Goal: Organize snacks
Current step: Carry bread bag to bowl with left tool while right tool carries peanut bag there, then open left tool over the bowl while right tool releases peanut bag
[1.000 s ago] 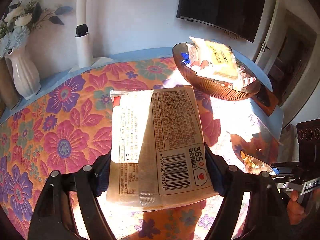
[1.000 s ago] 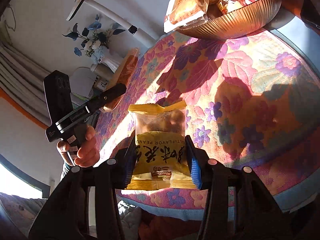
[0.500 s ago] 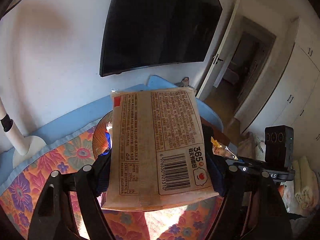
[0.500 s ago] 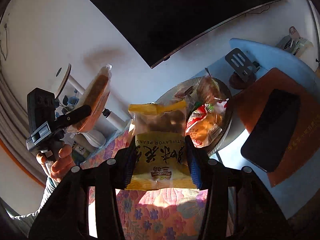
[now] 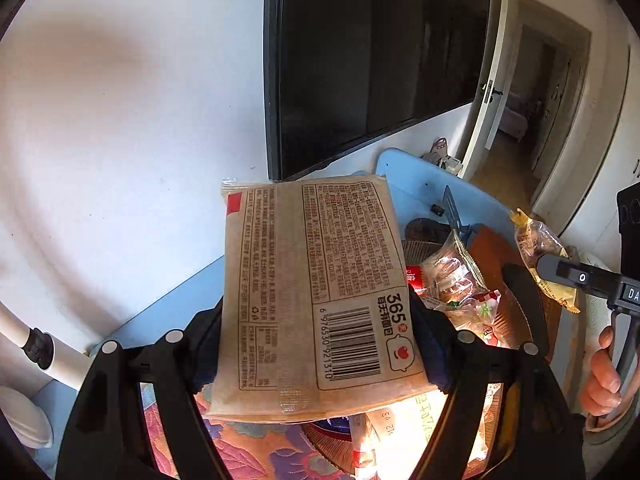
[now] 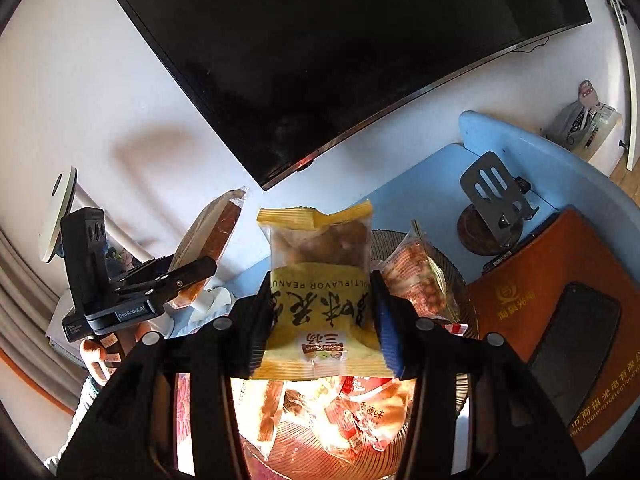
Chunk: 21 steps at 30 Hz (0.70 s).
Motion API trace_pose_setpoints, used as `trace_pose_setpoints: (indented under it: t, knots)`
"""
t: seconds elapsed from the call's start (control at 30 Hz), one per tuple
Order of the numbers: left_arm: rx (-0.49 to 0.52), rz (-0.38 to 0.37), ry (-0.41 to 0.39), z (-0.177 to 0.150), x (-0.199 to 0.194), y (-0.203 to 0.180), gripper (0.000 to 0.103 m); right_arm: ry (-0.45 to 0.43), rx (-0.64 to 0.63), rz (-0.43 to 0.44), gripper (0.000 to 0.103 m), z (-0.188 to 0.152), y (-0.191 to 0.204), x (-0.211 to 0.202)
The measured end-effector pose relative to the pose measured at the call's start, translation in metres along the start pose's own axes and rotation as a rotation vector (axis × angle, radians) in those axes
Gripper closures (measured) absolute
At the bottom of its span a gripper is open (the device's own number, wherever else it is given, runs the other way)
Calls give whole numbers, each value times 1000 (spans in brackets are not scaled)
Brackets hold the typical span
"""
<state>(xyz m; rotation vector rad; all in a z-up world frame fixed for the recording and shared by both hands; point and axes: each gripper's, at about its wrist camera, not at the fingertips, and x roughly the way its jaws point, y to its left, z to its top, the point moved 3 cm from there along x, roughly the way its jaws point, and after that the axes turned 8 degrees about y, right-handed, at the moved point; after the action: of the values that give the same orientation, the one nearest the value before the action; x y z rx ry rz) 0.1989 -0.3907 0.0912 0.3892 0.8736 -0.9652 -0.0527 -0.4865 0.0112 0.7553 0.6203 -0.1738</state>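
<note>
Showing barcode, tan bread packet (image 5: 312, 300), upright

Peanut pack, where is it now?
Right wrist view, centre: the yellow peanut pack is clamped in the right gripper, held above the snack bowl.

The brown bread packet (image 5: 312, 300) hides most of the ribbed bowl (image 5: 516, 312) behind it. Glare washes out the snacks (image 6: 352, 412) beneath the peanut packet (image 6: 320, 292), and the bowl's near rim is cut off by the picture's edge.
</note>
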Motion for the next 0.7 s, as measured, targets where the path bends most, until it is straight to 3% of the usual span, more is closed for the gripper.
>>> trace_pose_setpoints:
  t: [0.13,0.43,0.7]
  knots:
    - [-22,-40,-34,-3,-5,11,27,64,-23,-38,56,12,9,29]
    - [-13,-74,-71,-11,-26,2,26,152,-80,-35,52,36,35,80]
    - [16,-123,-78,-16,-33,-8,26,92,-12,-10,51,24,17,41]
